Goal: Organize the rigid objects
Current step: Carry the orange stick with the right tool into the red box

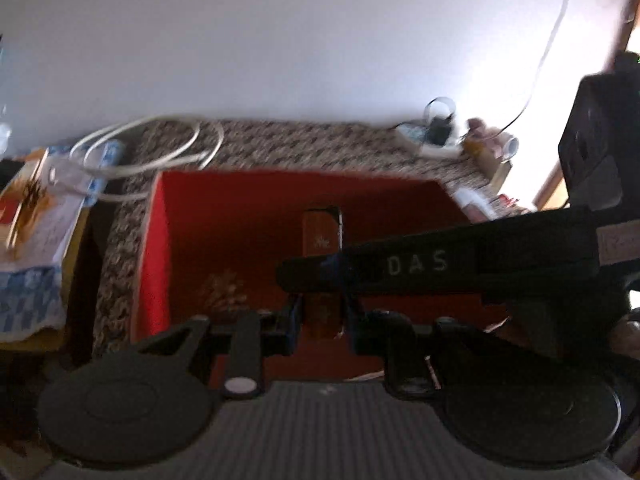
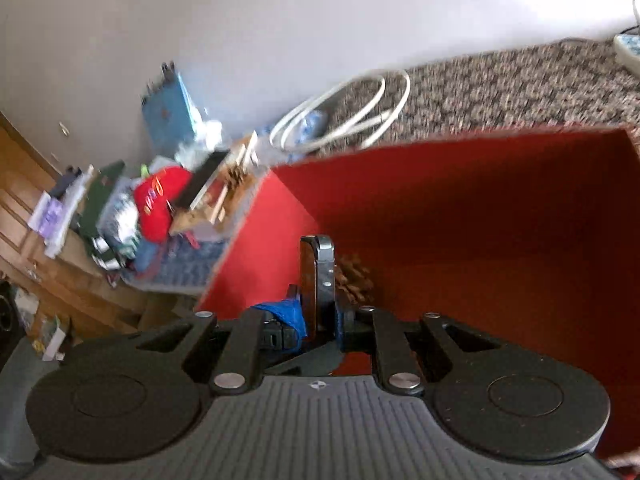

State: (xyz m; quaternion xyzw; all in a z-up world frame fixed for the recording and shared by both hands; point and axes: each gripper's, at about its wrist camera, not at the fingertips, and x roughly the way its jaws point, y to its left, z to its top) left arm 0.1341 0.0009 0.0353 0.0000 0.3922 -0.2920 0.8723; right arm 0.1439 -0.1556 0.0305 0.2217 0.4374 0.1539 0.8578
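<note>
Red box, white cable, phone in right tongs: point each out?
red box [image 2: 460, 208]: right wrist view, inner back wall.
white cable [image 2: 340, 114]: right wrist view, coil on the carpet behind the box.
phone [image 2: 318, 280]: right wrist view, dark body upright between the tongs.

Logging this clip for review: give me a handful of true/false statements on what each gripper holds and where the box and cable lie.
1. The left gripper is shut on a slim phone-like object. True.
2. The right gripper is open with nothing in it. False: it is shut on a dark slim handset-like object.
3. Both grippers are over the open red box. True.
4. The red box sits on bare wood. False: it sits on a speckled patterned cloth.
5. A coiled white cable lies inside the box. False: it lies outside, beyond the box's far left corner.
</note>
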